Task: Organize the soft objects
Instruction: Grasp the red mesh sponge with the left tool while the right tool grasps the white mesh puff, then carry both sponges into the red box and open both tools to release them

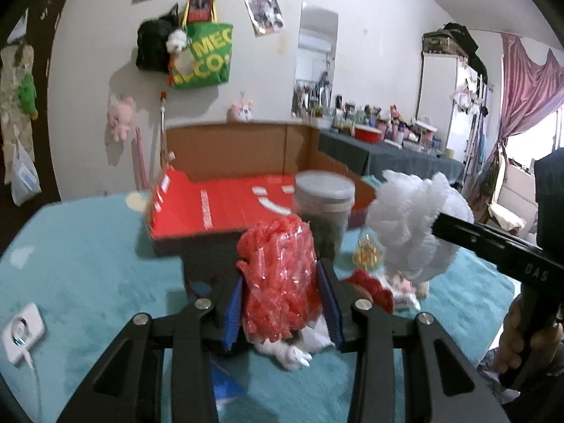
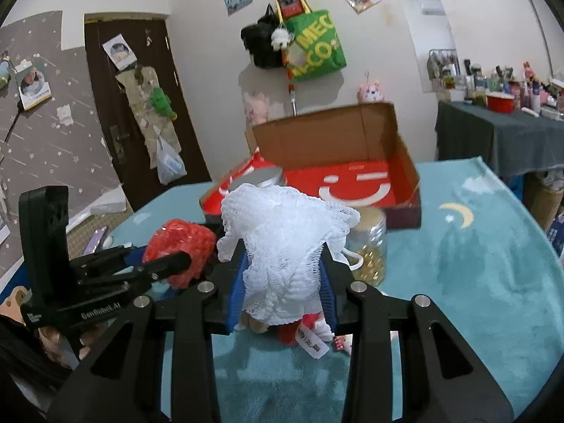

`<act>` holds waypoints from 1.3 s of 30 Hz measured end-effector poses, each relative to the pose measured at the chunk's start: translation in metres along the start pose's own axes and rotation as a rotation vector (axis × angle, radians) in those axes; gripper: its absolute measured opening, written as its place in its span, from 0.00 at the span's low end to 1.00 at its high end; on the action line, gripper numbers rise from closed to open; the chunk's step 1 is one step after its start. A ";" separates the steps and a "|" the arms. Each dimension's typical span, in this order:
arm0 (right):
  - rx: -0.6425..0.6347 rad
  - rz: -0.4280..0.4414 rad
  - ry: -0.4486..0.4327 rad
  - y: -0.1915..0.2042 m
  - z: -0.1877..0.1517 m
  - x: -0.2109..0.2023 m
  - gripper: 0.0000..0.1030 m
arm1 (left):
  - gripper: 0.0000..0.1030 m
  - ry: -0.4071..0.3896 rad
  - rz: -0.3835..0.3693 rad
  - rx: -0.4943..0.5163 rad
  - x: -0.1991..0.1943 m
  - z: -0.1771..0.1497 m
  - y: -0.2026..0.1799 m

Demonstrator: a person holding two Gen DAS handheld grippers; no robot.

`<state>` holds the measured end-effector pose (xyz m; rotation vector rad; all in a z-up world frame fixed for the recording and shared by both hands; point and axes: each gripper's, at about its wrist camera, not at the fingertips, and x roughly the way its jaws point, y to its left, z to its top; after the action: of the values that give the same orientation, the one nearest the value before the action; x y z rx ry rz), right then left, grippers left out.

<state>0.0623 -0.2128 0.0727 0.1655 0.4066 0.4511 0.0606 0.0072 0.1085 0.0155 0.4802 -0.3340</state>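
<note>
Right now both grippers are holding soft things above the teal-covered surface (image 2: 476, 264). The left gripper (image 1: 282, 296) is squeezing a red mesh sponge (image 1: 278, 275) between its blue-padded jaws, the red bundle bulging up above the pads. The right gripper (image 2: 282, 292) is clamping a white mesh bath puff (image 2: 282, 243) in the same way; a white cord loop is hanging from the puff's right side. In the left wrist view the white puff is showing at the right, pinched at the tip of the other tool, with a hand (image 1: 521, 335) wrapped around that tool's handle.

Beyond both bundles an open cardboard box (image 2: 338, 141) with a red floor and a white smiley print is sitting on the surface. Near its front edge two jars are standing: one with a grey lid (image 1: 324, 190) and dark contents, one clear jar (image 2: 370, 246) holding golden pieces. Below the jaws a small plush toy with a label (image 2: 313, 338) is lying on the surface.
</note>
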 end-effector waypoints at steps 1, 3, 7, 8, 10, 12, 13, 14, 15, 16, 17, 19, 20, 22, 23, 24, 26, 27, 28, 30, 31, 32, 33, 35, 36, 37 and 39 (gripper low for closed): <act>-0.004 -0.002 -0.013 0.000 0.005 -0.004 0.33 | 0.40 -0.011 0.004 0.006 -0.002 0.005 0.001; -0.017 -0.007 -0.037 0.002 0.015 -0.010 0.33 | 0.40 -0.029 0.007 0.022 -0.006 0.018 0.003; -0.068 -0.019 -0.071 0.005 0.044 -0.014 0.33 | 0.40 -0.044 -0.007 0.064 -0.006 0.044 0.009; -0.080 -0.021 -0.072 0.005 0.050 -0.012 0.33 | 0.40 -0.038 -0.015 0.076 -0.004 0.051 0.010; -0.113 -0.028 -0.069 0.005 0.067 -0.007 0.33 | 0.40 -0.016 -0.043 0.094 0.002 0.067 0.014; -0.133 -0.026 -0.056 0.004 0.085 0.000 0.33 | 0.40 0.012 -0.063 0.111 0.010 0.084 0.017; -0.142 -0.021 -0.047 0.003 0.095 0.005 0.33 | 0.40 0.023 -0.069 0.119 0.013 0.091 0.019; -0.151 -0.020 -0.042 0.002 0.106 0.009 0.33 | 0.40 0.038 -0.080 0.126 0.019 0.101 0.023; -0.166 -0.022 -0.031 0.001 0.115 0.015 0.33 | 0.40 0.050 -0.085 0.133 0.024 0.108 0.024; -0.181 -0.029 -0.019 0.000 0.126 0.022 0.33 | 0.40 0.067 -0.087 0.142 0.031 0.116 0.026; -0.197 -0.036 -0.003 -0.001 0.137 0.032 0.33 | 0.40 0.083 -0.086 0.152 0.039 0.123 0.028; -0.220 -0.045 0.031 -0.003 0.155 0.052 0.34 | 0.41 0.111 -0.074 0.178 0.056 0.135 0.031; -0.228 -0.048 0.050 -0.005 0.161 0.062 0.34 | 0.41 0.139 -0.076 0.191 0.070 0.142 0.033; -0.239 -0.060 0.101 -0.010 0.175 0.090 0.34 | 0.41 0.190 -0.088 0.182 0.091 0.149 0.039; -0.245 -0.067 0.129 -0.013 0.180 0.104 0.34 | 0.41 0.236 -0.099 0.172 0.109 0.153 0.042; -0.247 -0.080 0.157 -0.017 0.185 0.121 0.34 | 0.41 0.270 -0.104 0.163 0.123 0.154 0.045; -0.246 -0.098 0.219 -0.025 0.190 0.157 0.34 | 0.41 0.313 -0.094 0.152 0.147 0.157 0.049; -0.241 -0.105 0.248 -0.030 0.192 0.173 0.34 | 0.41 0.341 -0.093 0.153 0.163 0.158 0.051; -0.236 -0.114 0.284 -0.035 0.193 0.192 0.34 | 0.41 0.358 -0.092 0.153 0.174 0.157 0.052; -0.227 -0.135 0.328 -0.045 0.194 0.224 0.34 | 0.41 0.383 -0.087 0.150 0.200 0.158 0.055; -0.225 -0.145 0.357 -0.049 0.193 0.242 0.34 | 0.41 0.390 -0.082 0.143 0.211 0.158 0.056; -0.217 -0.155 0.378 -0.053 0.193 0.256 0.34 | 0.41 0.399 -0.081 0.129 0.222 0.159 0.059; -0.207 -0.158 0.400 -0.058 0.191 0.270 0.34 | 0.41 0.412 -0.080 0.113 0.235 0.159 0.061; -0.184 -0.166 0.436 -0.067 0.190 0.295 0.34 | 0.41 0.432 -0.075 0.093 0.258 0.159 0.065; -0.175 -0.171 0.456 -0.071 0.189 0.307 0.34 | 0.41 0.435 -0.069 0.091 0.266 0.159 0.065; -0.158 -0.178 0.470 -0.076 0.189 0.319 0.34 | 0.42 0.438 -0.062 0.090 0.274 0.158 0.066; -0.133 -0.184 0.487 -0.083 0.188 0.333 0.34 | 0.42 0.456 -0.051 0.082 0.292 0.156 0.070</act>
<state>0.4468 -0.1476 0.1083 -0.1151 0.8596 0.3318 0.3969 -0.0324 0.1090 0.1623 0.9188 -0.4016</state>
